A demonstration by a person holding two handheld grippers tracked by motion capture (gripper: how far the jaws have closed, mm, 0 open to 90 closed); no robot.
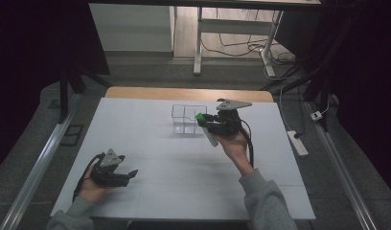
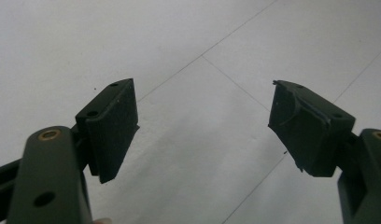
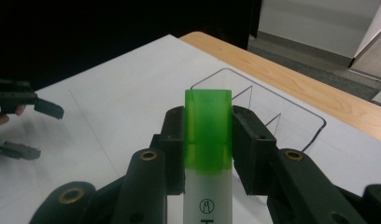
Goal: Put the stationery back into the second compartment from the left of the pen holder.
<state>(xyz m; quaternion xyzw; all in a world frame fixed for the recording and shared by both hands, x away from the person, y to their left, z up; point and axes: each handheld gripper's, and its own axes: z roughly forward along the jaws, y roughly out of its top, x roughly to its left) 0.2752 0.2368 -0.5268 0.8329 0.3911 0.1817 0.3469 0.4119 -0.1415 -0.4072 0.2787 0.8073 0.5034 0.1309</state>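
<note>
A marker with a white barrel and a green cap (image 3: 208,126) is clamped between the black jaws of my right gripper (image 3: 208,140), cap pointing away from the hand. In the high view that marker (image 1: 205,128) hangs tilted just to the right of a clear plastic box (image 1: 187,120) with dividers, held up by the right gripper (image 1: 210,125). My left gripper (image 1: 131,174) rests low at the table's near left, jaws spread with nothing between them. Seen in its own view, the left gripper (image 2: 202,128) has bare white table between its pads.
The white table top (image 1: 174,163) has a wooden strip (image 1: 189,93) along its far edge. Beyond it stand desk legs and cables on the floor. A power strip (image 1: 297,143) lies on the floor to the right of the table.
</note>
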